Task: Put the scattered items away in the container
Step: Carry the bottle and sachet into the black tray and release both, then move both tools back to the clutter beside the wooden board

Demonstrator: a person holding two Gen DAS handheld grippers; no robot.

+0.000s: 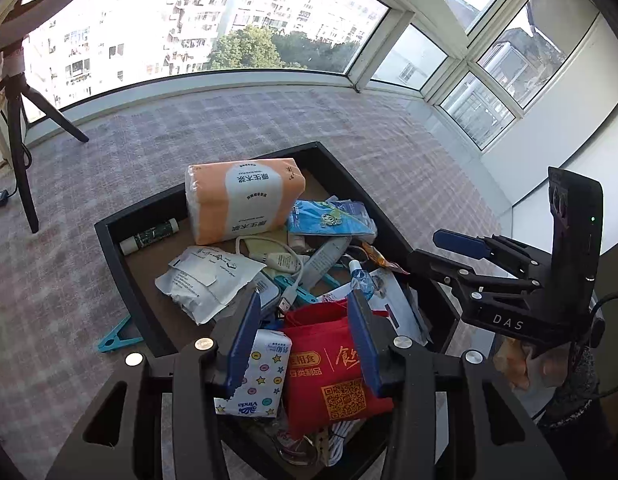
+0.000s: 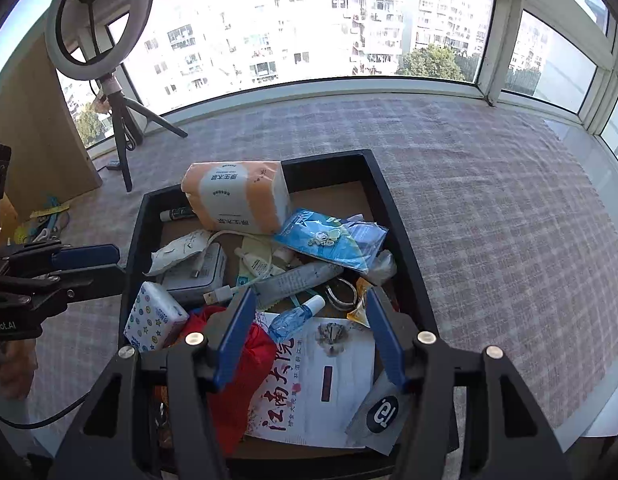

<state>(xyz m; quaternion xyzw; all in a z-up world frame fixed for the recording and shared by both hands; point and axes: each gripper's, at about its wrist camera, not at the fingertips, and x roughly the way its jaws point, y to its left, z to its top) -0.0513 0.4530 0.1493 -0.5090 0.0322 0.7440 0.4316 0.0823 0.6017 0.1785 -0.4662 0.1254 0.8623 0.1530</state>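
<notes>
"Vinda" on tissue pack

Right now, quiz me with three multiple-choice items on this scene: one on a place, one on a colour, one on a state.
1. Where does the teal hanger lie?
A. Outside the black tray, on the plaid cloth
B. On top of the orange tissue pack
C. Between the right gripper's fingers

2. What colour is the pouch with the QR code?
A. Green
B. Red
C. White

3. How do the left gripper's jaws stand?
A. Clamped on the starred tissue pack
B. Clamped on a cable
C. Open, gripping nothing

Answers: 1 A, it lies by the tray's outer wall; 2 B, red fabric with gold print; 3 C, both blue pads stand apart above the clutter.
</notes>
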